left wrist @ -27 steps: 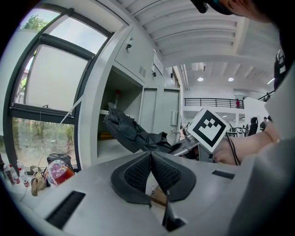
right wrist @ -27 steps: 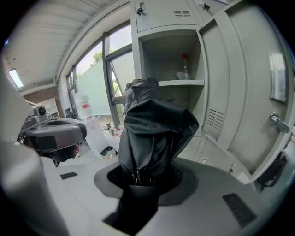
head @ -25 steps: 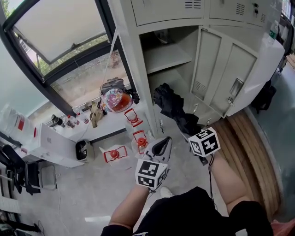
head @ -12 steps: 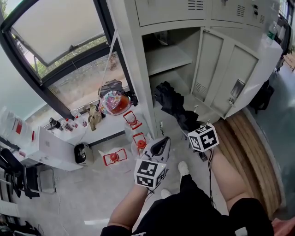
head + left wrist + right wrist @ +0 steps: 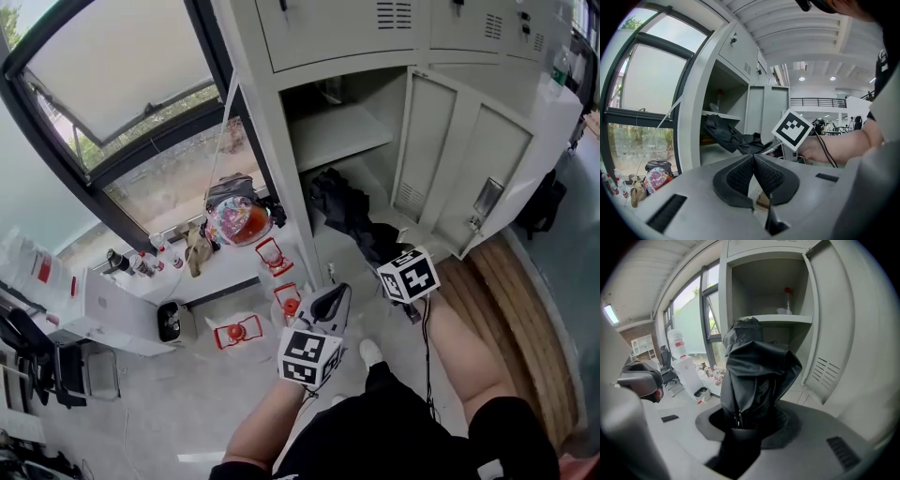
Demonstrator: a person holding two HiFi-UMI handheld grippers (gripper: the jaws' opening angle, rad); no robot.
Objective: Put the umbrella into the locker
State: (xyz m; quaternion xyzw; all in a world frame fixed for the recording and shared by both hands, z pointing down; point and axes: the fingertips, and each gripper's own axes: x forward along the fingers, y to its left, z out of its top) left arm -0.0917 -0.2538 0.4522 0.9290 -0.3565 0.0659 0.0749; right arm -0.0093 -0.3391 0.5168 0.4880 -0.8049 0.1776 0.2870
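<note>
Only in right gripper view: right tongs [image 5: 750, 420] clamped round black umbrella [image 5: 757, 376], bottle [image 5: 788, 300] on far locker shelf [image 5: 776, 318]. Pressed together, empty: left tongs [image 5: 753, 161]. Open door [image 5: 834, 324] at right.

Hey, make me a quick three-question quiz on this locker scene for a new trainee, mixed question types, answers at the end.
1. True or false: the fingers of the left gripper stand wide apart.
2. The locker door is: A) swung open, B) shut, C) missing.
3. Which gripper holds the black umbrella?

Key
1. False: they are together, with nothing between them.
2. A.
3. The right gripper.
</note>
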